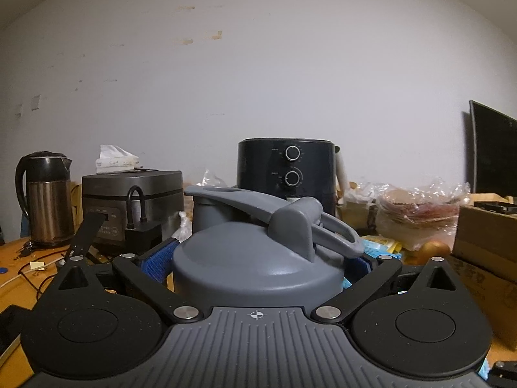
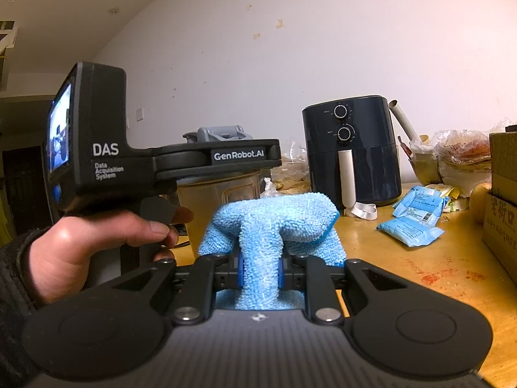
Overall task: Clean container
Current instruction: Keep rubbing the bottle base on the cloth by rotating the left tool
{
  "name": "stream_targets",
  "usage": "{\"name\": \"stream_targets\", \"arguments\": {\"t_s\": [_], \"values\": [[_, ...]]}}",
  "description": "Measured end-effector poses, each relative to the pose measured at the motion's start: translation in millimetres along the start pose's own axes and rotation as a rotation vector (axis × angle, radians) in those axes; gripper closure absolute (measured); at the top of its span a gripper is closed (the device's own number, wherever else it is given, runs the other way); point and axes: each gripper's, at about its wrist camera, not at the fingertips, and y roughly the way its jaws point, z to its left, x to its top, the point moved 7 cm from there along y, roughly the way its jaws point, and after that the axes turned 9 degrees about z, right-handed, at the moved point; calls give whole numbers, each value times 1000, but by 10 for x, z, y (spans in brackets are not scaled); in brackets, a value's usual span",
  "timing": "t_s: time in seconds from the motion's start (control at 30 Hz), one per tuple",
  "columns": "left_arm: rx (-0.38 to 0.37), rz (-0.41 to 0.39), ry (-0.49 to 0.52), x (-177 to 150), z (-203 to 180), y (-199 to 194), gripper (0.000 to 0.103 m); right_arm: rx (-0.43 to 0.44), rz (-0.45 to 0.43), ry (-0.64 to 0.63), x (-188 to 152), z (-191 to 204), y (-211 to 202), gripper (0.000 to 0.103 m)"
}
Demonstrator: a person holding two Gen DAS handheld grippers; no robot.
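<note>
Two tools; cluttered wooden table [image 2: 420, 258], white wall [image 1: 258, 80].

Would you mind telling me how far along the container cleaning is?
Done: the left tool grips the grey-lidded container, and the right tool is shut on the blue cloth. In hand: the cloth sits short of the container. Left: the wiping; the lid is on.
</note>
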Motion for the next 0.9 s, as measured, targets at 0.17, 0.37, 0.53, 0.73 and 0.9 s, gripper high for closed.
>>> {"name": "stream_targets", "arguments": {"t_s": [0.17,0.37,0.53,0.73,0.9], "values": [[31,-5,-4,12,-17,-19,0,1,3,-2,6,-2,0,88],[68,-11,-9,25,-38,-44,0,3,7,0,-3,9,8,88],[93,-10,-17,33,-47,-53,1,4,11,1,-13,8,21,88],[100,-2,-25,29,-45,-49,8,4,10,2,-12,12,28,88],[74,-9,-18,23,-25,-47,8,2,12,4,-15,6,31,88]]}}
